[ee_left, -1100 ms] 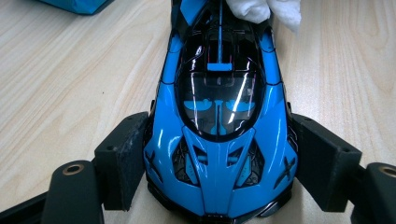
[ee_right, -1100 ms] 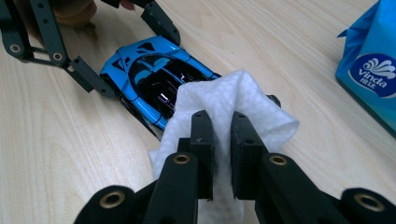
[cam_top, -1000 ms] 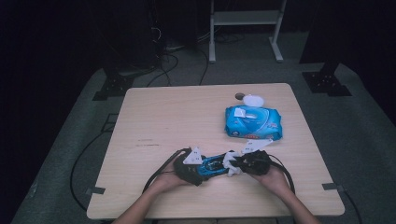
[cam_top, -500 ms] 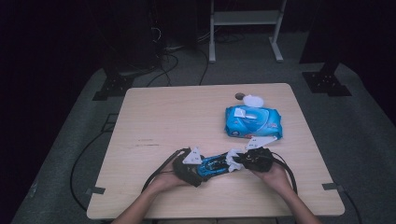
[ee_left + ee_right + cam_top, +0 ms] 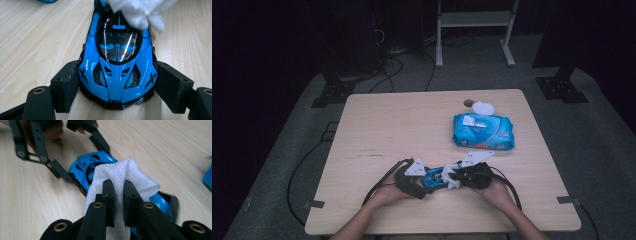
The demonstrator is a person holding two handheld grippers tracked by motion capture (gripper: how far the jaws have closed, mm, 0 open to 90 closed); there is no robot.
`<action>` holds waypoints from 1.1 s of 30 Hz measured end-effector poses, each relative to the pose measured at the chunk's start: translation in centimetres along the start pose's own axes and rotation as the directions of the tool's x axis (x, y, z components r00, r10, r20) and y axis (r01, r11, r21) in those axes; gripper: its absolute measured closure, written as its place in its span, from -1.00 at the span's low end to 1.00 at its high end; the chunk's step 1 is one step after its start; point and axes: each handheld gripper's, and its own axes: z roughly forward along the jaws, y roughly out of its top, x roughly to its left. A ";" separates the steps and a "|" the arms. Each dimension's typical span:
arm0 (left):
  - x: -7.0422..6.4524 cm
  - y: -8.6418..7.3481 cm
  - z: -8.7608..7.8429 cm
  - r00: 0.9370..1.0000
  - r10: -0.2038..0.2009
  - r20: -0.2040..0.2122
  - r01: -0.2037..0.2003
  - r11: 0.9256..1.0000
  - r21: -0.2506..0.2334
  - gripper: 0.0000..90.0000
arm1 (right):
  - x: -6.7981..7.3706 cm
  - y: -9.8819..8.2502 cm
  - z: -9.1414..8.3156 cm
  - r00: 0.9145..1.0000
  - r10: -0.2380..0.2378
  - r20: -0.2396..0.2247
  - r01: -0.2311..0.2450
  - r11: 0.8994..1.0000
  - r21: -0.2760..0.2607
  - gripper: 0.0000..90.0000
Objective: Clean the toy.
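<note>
Near the table's (image 5: 377,125) front edge, well short of the blue wipes pack (image 5: 483,131), the toy car (image 5: 117,62) lies nose toward the left gripper (image 5: 412,181), whose jaws, just widened and closed back, hug its flanks. Right gripper (image 5: 117,187), clamped on a white wipe (image 5: 120,173), has slid along the roof: wiping underway, wrists low.

blue toy car (image 5: 117,72) between black jaws
</note>
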 end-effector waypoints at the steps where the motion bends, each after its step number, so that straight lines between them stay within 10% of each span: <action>1: 0.0 0.0 0.0 1.000 -0.002 0.001 0.002 1.000 -0.001 -0.45 | 0.0 0.2 0.2 1.000 -0.011 0.000 0.011 1.000 0.001 0.81; 10: 0.1 0.0 0.0 1.000 0.007 -0.001 -0.007 1.000 0.002 -0.45 | -0.8 -0.9 -1.3 0.998 -0.006 0.067 0.004 1.000 0.030 0.81; 20: 0.1 0.0 0.1 1.000 -0.003 -0.001 0.003 1.000 -0.008 -0.45 | 1.2 0.5 0.5 0.997 -0.071 -0.016 0.071 0.997 0.022 0.81; 33: 0.3 0.0 0.1 1.000 0.000 -0.002 0.000 1.000 -0.003 -0.45 | 0.4 -0.4 -0.3 0.999 -0.045 0.025 0.045 0.999 0.032 0.81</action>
